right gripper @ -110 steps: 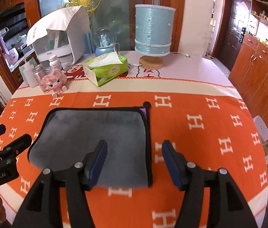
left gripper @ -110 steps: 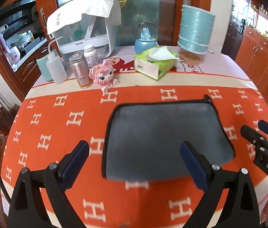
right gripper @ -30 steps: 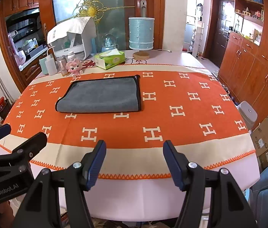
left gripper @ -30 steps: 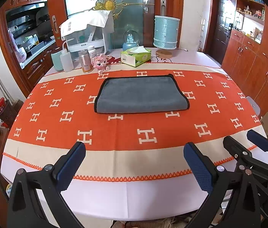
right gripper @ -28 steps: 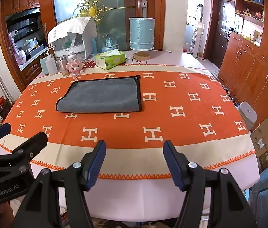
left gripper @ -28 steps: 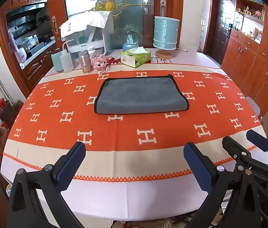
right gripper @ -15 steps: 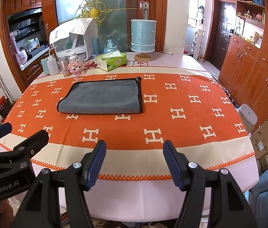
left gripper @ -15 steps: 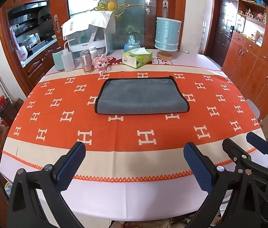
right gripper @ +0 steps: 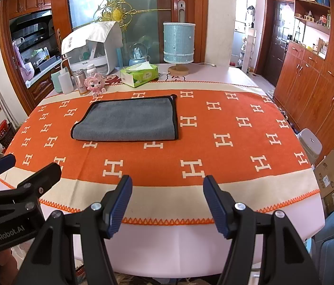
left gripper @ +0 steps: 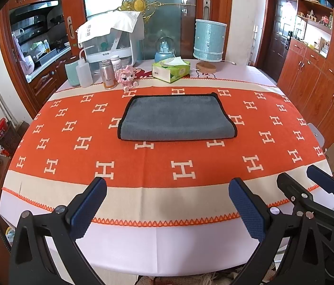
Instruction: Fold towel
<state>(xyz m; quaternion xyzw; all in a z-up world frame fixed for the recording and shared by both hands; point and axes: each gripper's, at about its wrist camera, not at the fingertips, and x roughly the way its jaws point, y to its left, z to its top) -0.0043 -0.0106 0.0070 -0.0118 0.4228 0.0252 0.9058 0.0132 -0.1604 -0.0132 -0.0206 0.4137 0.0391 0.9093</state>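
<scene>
A grey towel (left gripper: 176, 118) with black edging lies folded flat on the orange tablecloth (left gripper: 143, 166), towards the table's far side; it also shows in the right wrist view (right gripper: 129, 121). My left gripper (left gripper: 167, 204) is open and empty, held off the table's near edge, well back from the towel. My right gripper (right gripper: 167, 201) is open and empty, also off the near edge. Each gripper shows in the other's view, the right one (left gripper: 309, 187) and the left one (right gripper: 22, 173).
At the table's far end stand a green tissue box (left gripper: 170, 71), a blue lamp (left gripper: 209, 40), a snow globe (left gripper: 164, 49), a pink toy (left gripper: 126, 76), bottles (left gripper: 84, 71) and a white covered appliance (left gripper: 110, 38). Wooden cabinets (left gripper: 321, 76) line the right.
Both grippers have pulled back from over the towel to beyond the table's near edge. In the last second they have barely moved. The towel lies still.
</scene>
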